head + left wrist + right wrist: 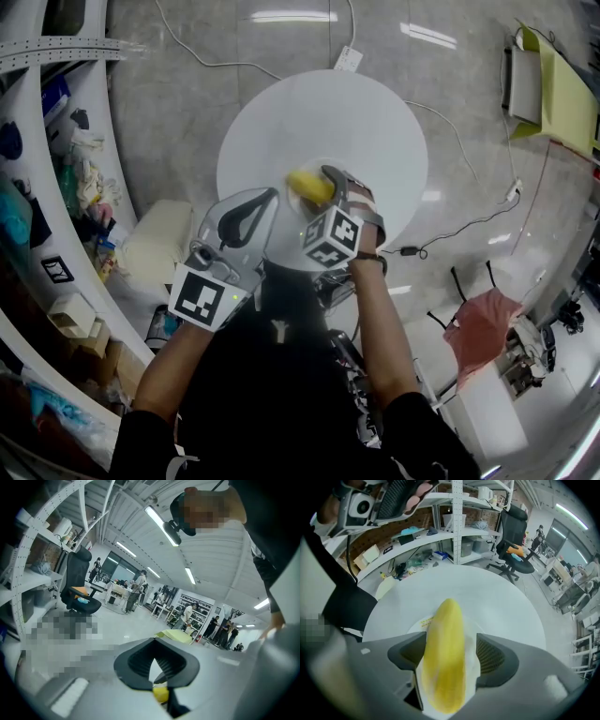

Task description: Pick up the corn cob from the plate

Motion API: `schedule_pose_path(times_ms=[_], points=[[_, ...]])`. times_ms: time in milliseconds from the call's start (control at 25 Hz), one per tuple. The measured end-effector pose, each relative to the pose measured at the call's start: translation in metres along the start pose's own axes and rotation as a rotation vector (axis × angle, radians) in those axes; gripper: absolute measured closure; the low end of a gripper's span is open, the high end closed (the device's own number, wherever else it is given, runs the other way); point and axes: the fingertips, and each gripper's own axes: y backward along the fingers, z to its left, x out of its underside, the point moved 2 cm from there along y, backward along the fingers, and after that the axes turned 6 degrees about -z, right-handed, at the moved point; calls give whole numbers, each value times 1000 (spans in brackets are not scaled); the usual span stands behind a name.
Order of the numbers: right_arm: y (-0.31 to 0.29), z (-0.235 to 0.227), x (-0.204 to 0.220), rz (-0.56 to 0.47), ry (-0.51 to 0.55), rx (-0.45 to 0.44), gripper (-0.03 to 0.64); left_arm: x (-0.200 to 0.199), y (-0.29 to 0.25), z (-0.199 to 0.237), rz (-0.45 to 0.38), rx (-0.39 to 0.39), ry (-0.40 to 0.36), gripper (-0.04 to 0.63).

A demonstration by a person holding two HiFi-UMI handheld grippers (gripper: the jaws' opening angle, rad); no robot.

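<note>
A smooth yellow tapered corn cob (445,658), somewhat blurred, lies flat on a small white round plate (472,667). In the right gripper view its length runs from 6 o'clock to 12 o'clock, with the narrow tip at 12. It sits between the spread jaws of the right hand-held gripper (449,641), and plate shows at its 3 o'clock side. The plate rests on a white round surface (501,602), just off its centre toward 7 o'clock in the head view.
</note>
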Motion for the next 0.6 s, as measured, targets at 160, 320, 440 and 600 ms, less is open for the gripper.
schedule_pose_path(times_ms=[160,320,440,600], points=[[-6,4,-1,5,17,-16,278,1,-1,2,-1,-3,5,594],[-8,4,-2,-5,0,-33,276,2,-3,4,1,-7,9,594],[-8,4,-2,-17,-12,-39,278,2,-3,4,-2,-9,11,594],[-8,5,-1,-27,-29,-55,295,4,-3,4,0,-11,13,594]])
